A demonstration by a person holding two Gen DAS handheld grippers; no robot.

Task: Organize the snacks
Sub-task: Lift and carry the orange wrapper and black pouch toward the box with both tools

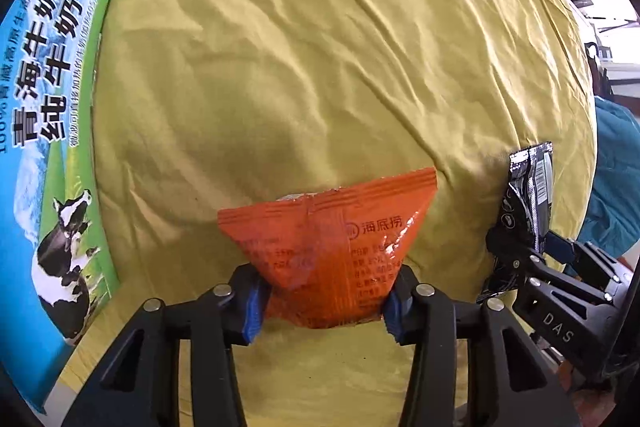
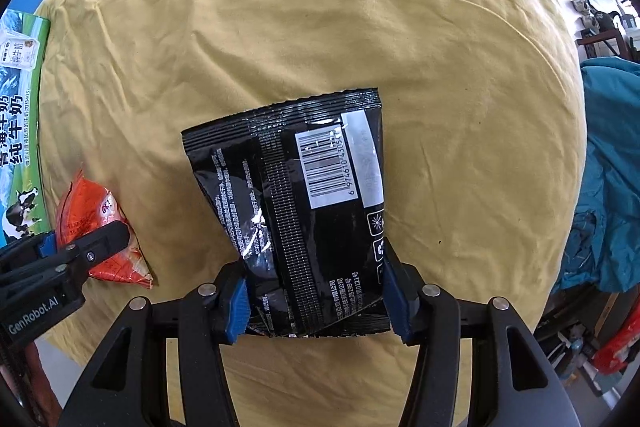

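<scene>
Left tongs: my left gripper [image 1: 324, 301] was closed on the crinkled orange foil snack packet [image 1: 332, 247], pinching its lower corner between the blue pads.
Right tongs: my right gripper [image 2: 316, 307] was clamped on the glossy black plastic snack bag [image 2: 296, 211] with the white barcode label, holding it by the bottom edge.
Place: both snacks were over the wrinkled yellow tablecloth [image 1: 320, 47]; I could not tell if they touched it.
Box: the blue-green cardboard milk carton with the cow picture [image 1: 48, 155] lay at the left, near the orange packet.
Progress: I judged it the middle; two snacks were picked, none was placed yet.
</scene>
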